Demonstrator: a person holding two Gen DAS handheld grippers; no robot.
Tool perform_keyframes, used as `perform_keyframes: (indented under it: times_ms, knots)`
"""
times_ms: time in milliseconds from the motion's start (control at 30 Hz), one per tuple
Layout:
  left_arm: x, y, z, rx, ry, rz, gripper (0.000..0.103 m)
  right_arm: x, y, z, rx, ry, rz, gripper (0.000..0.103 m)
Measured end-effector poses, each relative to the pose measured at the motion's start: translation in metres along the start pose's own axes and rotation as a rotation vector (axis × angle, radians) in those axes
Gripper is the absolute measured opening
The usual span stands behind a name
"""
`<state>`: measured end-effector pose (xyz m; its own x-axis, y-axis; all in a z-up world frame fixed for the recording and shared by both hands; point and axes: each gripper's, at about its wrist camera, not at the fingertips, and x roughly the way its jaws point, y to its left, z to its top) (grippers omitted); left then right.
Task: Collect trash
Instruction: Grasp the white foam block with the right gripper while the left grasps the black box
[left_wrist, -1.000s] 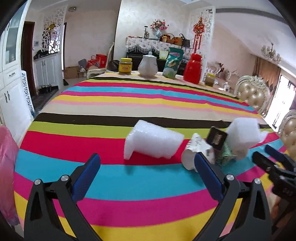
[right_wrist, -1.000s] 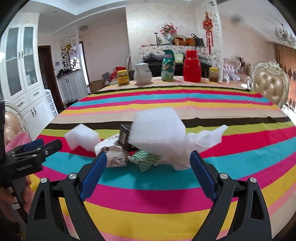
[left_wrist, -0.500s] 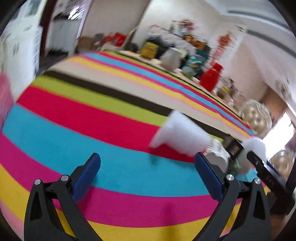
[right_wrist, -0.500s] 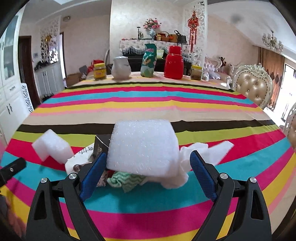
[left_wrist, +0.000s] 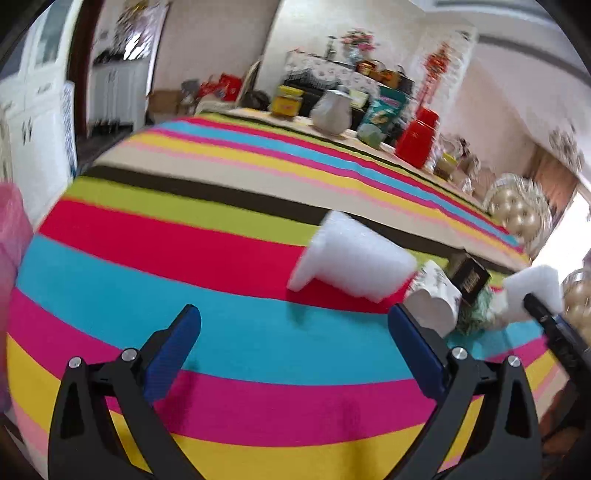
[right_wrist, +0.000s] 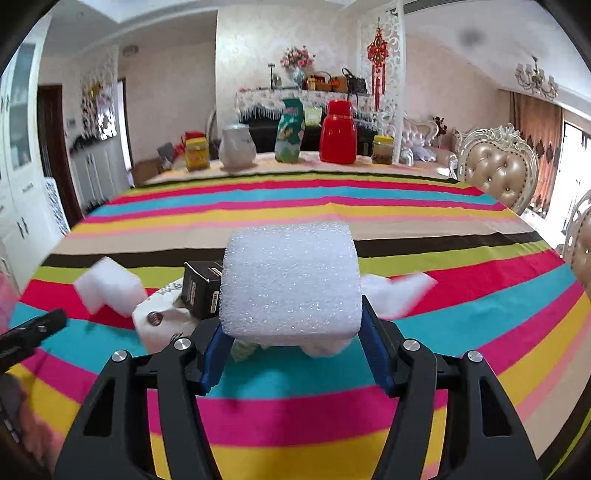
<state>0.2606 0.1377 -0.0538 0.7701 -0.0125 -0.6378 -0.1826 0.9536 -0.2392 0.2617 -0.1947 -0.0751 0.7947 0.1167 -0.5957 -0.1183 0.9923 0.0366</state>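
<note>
A pile of trash lies on the striped tablecloth (right_wrist: 295, 206). My right gripper (right_wrist: 291, 332) is shut on a big white foam block (right_wrist: 291, 280), its blue pads pressing both sides. Behind it sit a black box (right_wrist: 201, 291), a crumpled paper cup (right_wrist: 162, 321), a green wrapper (right_wrist: 243, 349) and a second foam piece (right_wrist: 110, 288). In the left wrist view my left gripper (left_wrist: 295, 332) is open and empty over the cloth, left of the second foam piece (left_wrist: 351, 258), the cup (left_wrist: 436, 299) and the black box (left_wrist: 469, 277).
A pink bag (left_wrist: 11, 236) hangs at the table's left edge. At the far edge stand a yellow jar (right_wrist: 195, 155), a white jug (right_wrist: 236, 147), a green packet (right_wrist: 290, 129), a red flask (right_wrist: 338, 133). Padded chairs (right_wrist: 495, 166) stand on the right.
My right gripper has moved forward and closed on the big foam block. My left gripper has swung and tilted, staying open, with the trash now off to its right.
</note>
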Motion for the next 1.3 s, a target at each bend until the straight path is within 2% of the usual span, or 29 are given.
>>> perform_keyframes:
  times_ms: [100, 267, 433, 600, 733, 867, 1067, 1133, 1167, 1300]
  knots:
    - [-0.003, -0.029, 0.001, 0.121, 0.013, 0.015, 0.098, -0.017, -0.016, -0.005, 0.022, -0.034, 0.021, 0.06]
    - [0.003, -0.068, 0.001, 0.225, 0.038, 0.035, 0.098, -0.03, -0.041, -0.012, 0.097, -0.085, 0.046, 0.06]
    - [0.015, -0.099, -0.004, 0.337, 0.054, 0.08, 0.098, -0.029, -0.046, -0.019, 0.103, -0.082, 0.079, 0.06]
    - [0.017, -0.13, 0.008, 0.403, 0.026, 0.045, 0.098, -0.035, -0.058, -0.015, 0.147, -0.105, 0.086, 0.06]
    - [0.034, -0.162, 0.02, 0.498, 0.025, 0.015, 0.098, -0.037, -0.068, -0.015, 0.182, -0.107, 0.072, 0.06]
    - [0.059, -0.181, 0.02, 0.587, 0.053, 0.0, 0.078, -0.033, -0.077, -0.017, 0.22, -0.089, 0.063, 0.06]
    - [0.088, -0.186, 0.026, 0.576, 0.105, -0.057, 0.072, -0.036, -0.078, -0.017, 0.237, -0.088, 0.071, 0.06]
    - [0.094, -0.19, 0.024, 0.582, 0.13, -0.08, 0.061, -0.036, -0.077, -0.018, 0.233, -0.087, 0.07, 0.06]
    - [0.098, -0.192, 0.022, 0.587, 0.154, -0.102, 0.049, -0.035, -0.076, -0.019, 0.23, -0.084, 0.069, 0.06]
    - [0.096, -0.198, 0.01, 0.625, 0.14, -0.111, 0.044, -0.033, -0.075, -0.019, 0.23, -0.078, 0.071, 0.06]
